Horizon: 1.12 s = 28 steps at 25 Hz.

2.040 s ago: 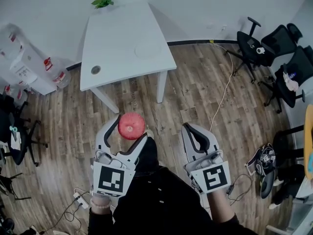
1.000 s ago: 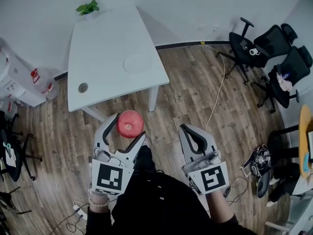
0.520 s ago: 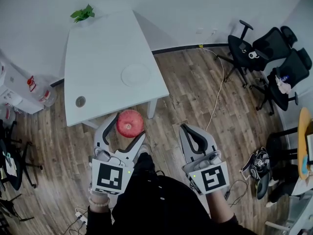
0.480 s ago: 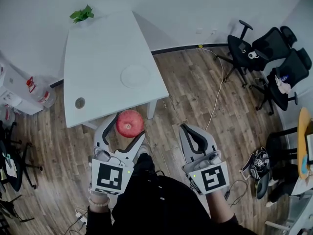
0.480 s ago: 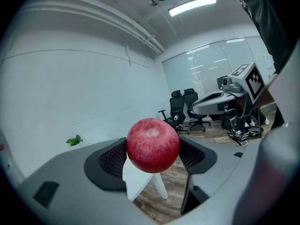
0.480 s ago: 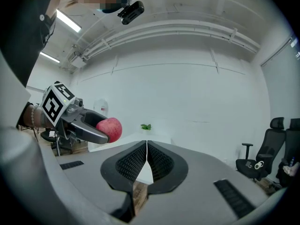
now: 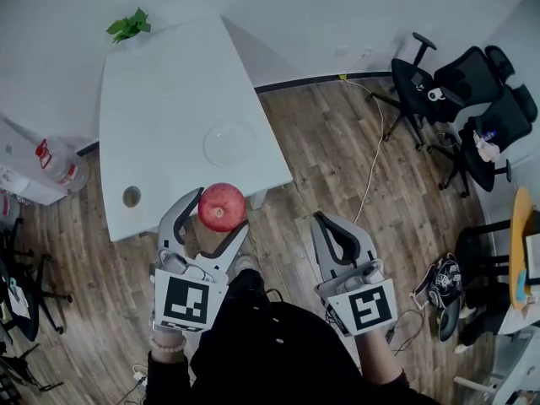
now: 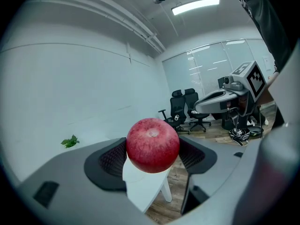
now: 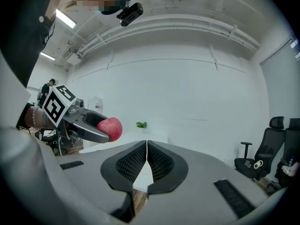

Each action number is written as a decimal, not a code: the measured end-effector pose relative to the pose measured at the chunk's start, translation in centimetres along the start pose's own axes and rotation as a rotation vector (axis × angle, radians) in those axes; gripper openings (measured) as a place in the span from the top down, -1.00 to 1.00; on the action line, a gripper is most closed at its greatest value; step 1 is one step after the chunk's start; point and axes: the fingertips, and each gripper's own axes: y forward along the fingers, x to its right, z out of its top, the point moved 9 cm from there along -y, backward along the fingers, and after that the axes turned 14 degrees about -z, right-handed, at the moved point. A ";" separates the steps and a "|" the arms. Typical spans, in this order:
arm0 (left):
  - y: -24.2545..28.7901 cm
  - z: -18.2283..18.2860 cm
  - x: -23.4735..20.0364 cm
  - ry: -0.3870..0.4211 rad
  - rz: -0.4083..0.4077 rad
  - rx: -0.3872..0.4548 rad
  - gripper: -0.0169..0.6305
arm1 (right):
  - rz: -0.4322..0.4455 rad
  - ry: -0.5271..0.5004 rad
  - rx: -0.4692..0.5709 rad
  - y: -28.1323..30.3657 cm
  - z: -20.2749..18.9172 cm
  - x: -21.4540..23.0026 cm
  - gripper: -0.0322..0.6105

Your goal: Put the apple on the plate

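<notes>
A red apple point(image 7: 221, 207) sits clamped between the jaws of my left gripper point(image 7: 218, 212), held in the air over the near edge of the white table point(image 7: 160, 83). In the left gripper view the apple point(image 8: 153, 145) fills the gap between both pads. A pale round plate point(image 7: 228, 143) lies on the table, a short way beyond the apple. My right gripper point(image 7: 330, 229) hangs over the wood floor to the right, shut with its pads together and nothing in them. From the right gripper view the apple point(image 9: 109, 128) shows at the left.
A green leafy sprig point(image 7: 128, 25) lies at the table's far end, and a round grommet hole point(image 7: 131, 197) marks its near left corner. Black office chairs point(image 7: 460, 83) stand at the right. A cable point(image 7: 373, 163) trails over the floor. A water bottle point(image 7: 52, 162) stands left of the table.
The view has closed in on the table: the apple in my left gripper, earlier over bare floor, now hangs over the table's near edge. The right gripper stays shut.
</notes>
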 end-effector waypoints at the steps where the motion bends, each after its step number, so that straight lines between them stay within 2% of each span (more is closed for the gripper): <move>1: 0.3 0.0 -0.6 -0.002 -0.002 0.001 -0.16 | -0.003 -0.001 -0.002 0.6 0.0 0.1 0.77; 4: 1.2 -0.3 -2.4 0.004 -0.012 0.004 -0.16 | -0.010 -0.001 0.000 2.5 0.2 0.2 0.77; 7: 2.3 -0.7 -4.1 0.069 -0.038 0.012 -0.16 | -0.013 0.000 -0.005 4.2 0.3 0.3 0.77; 12: 3.1 -0.7 -6.2 -0.008 -0.018 0.001 -0.16 | -0.010 -0.002 0.001 6.8 0.7 0.1 0.77; 25: 4.8 -1.9 -9.8 -0.030 -0.026 -0.001 -0.16 | -0.013 0.020 -0.015 10.9 1.1 -0.1 0.77; 28: 5.0 -2.1 -10.1 -0.006 -0.034 0.000 -0.16 | -0.011 -0.009 -0.017 11.0 0.9 -0.2 0.77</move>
